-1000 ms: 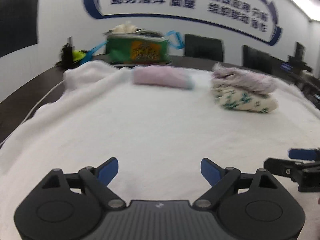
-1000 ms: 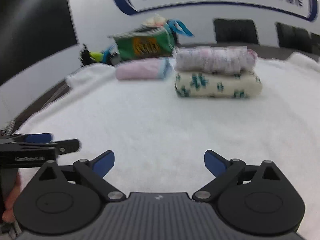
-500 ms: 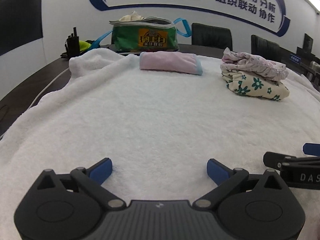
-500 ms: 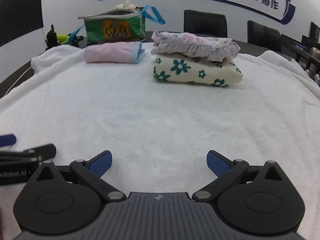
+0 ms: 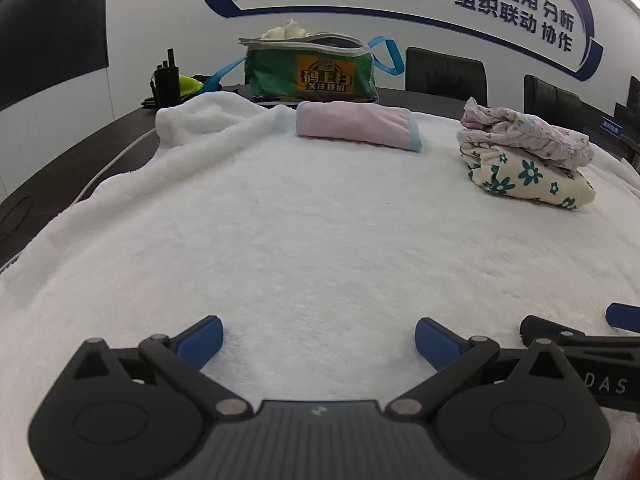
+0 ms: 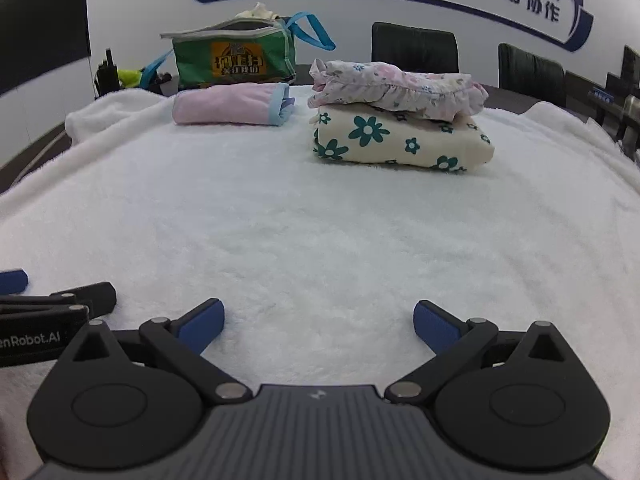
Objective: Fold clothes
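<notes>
A folded pink garment (image 5: 356, 125) (image 6: 232, 103) lies at the far side of the white fleece blanket (image 5: 320, 220) (image 6: 320, 220). To its right a folded cream garment with teal flowers (image 5: 528, 178) (image 6: 400, 140) carries a folded pale floral garment (image 5: 524, 134) (image 6: 400, 86). My left gripper (image 5: 318, 338) hangs open over bare blanket at the near edge, nothing between its blue pads. My right gripper (image 6: 318, 326) is open over bare blanket too. Each gripper shows at the other view's edge: the right gripper's fingers (image 5: 560, 336), the left gripper's fingers (image 6: 60, 300).
A green bag (image 5: 312, 70) (image 6: 232, 56) with blue straps, something pale sticking out of it, stands behind the blanket on a dark table (image 5: 60, 152). Black gear (image 5: 166, 84) and a white cable (image 5: 116, 160) lie at the left. Dark chairs (image 5: 444, 74) line the wall.
The left gripper's pads have spread a little wider. Both views have tilted and steadied, so the folded clothes sit slightly differently in the frame. Nothing on the blanket has moved.
</notes>
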